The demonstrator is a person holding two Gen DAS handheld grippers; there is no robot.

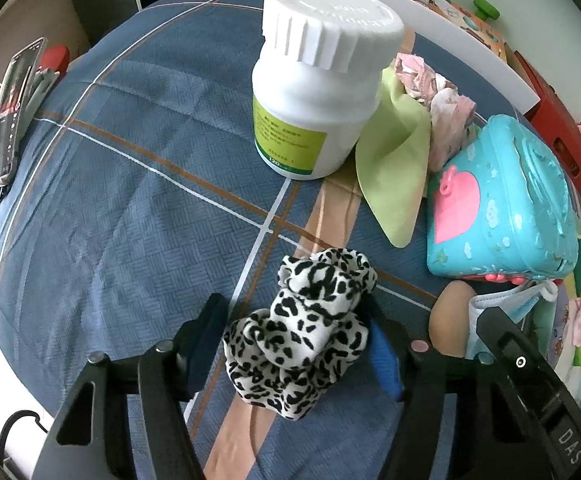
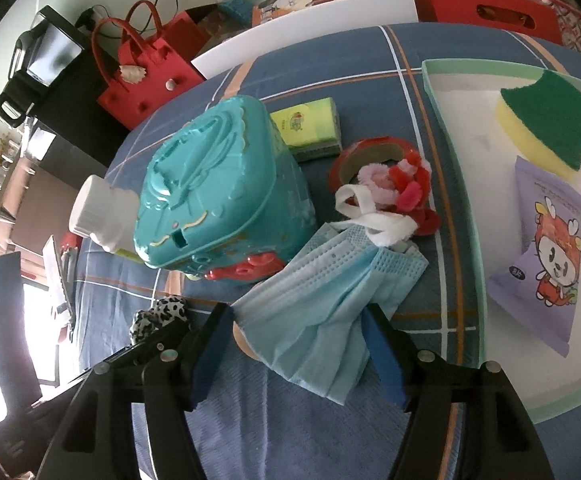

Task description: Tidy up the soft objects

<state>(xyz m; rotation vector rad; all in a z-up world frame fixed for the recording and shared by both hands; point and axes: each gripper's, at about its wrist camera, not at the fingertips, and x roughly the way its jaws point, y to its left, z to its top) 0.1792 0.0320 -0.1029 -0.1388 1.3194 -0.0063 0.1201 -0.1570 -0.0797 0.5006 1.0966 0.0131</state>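
A black-and-white leopard-print scrunchie lies on the blue plaid cloth between the fingers of my left gripper, whose jaws stand wide around it. In the right wrist view, a blue face mask lies between the fingers of my right gripper, jaws apart around it. A pale green tray at the right holds a green-yellow sponge and a purple packet. A red-pink scrunchie lies beyond the mask.
A white pill bottle, a green cloth, pink fabric and a teal toy case stand ahead of the left gripper. A tissue pack and red tape roll lie behind the case. A phone is at the left.
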